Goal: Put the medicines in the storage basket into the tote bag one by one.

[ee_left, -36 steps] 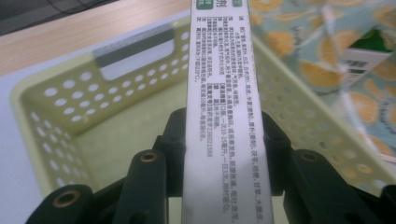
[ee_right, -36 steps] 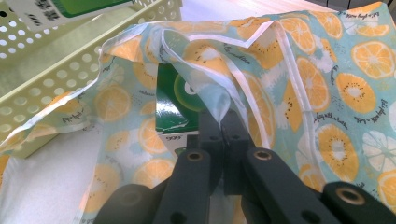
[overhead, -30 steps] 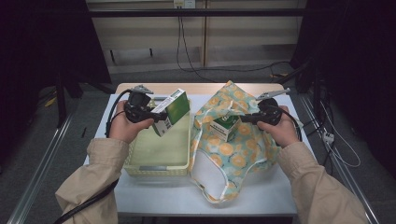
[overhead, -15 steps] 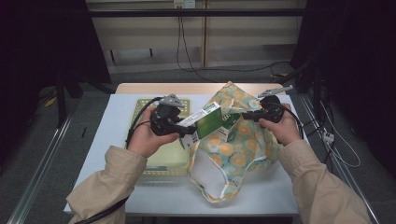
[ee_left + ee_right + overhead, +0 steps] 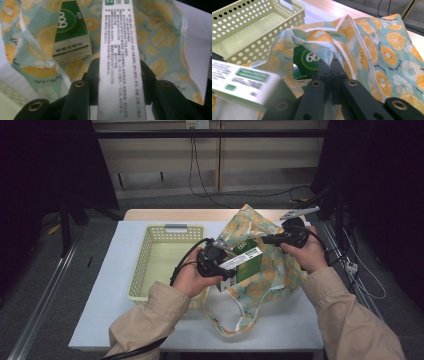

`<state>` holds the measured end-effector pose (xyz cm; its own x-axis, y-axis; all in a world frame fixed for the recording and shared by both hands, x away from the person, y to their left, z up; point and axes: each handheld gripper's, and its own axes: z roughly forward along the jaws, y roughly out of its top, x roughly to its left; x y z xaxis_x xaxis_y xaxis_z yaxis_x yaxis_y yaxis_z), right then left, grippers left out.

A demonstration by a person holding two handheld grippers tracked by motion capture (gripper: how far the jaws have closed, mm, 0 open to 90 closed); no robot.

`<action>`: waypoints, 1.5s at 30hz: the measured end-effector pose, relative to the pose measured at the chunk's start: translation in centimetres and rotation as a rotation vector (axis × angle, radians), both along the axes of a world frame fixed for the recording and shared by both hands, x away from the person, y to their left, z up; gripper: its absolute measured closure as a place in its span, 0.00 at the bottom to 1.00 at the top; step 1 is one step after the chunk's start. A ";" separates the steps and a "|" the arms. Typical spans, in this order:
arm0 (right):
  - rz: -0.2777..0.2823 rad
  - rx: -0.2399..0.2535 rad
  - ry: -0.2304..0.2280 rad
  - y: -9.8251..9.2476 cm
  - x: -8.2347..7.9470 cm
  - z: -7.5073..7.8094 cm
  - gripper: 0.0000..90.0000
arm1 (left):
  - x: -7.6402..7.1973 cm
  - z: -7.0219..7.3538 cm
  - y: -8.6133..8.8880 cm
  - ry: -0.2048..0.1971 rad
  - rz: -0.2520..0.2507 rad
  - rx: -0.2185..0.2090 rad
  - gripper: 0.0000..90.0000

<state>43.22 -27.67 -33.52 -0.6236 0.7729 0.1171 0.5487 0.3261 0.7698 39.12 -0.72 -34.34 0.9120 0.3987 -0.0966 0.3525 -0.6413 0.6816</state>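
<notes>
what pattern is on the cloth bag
Orange and lemon slices on the pale teal cloth bag; clearest in the right gripper view.

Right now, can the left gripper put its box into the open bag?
Probably yes: the right gripper holds the bag rim up, so the mouth is open before the left gripper and its box, beside another box inside.

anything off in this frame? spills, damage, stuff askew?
Nothing stands out. The left gripper holds a green and white box at the mouth of the fruit-print bag, whose rim the right gripper pinches up. A second box lies inside. The yellow basket sits square. No spills or damage.
</notes>
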 end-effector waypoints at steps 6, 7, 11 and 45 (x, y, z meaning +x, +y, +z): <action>0.002 0.004 0.000 -0.1 -0.2 0.2 1.00 | 0.4 -1.6 -1.9 -0.002 0.027 -0.006 0.70; 0.003 0.006 -0.002 -0.2 -0.2 0.2 1.00 | 0.5 -1.9 -2.2 0.004 0.037 -0.017 0.70; 0.004 0.008 0.000 -0.2 -0.2 0.2 1.00 | 1.0 -2.5 -3.1 0.016 0.049 -0.009 0.70; 0.008 0.015 0.004 0.2 0.0 0.0 1.00 | 4.9 -4.9 -7.8 0.008 0.193 -0.051 0.70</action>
<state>43.19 -27.51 -33.53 -0.6290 0.7662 0.1313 0.5492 0.3184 0.7727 44.06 -8.52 -39.29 0.8182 0.5604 -0.1283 0.4711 -0.5258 0.7083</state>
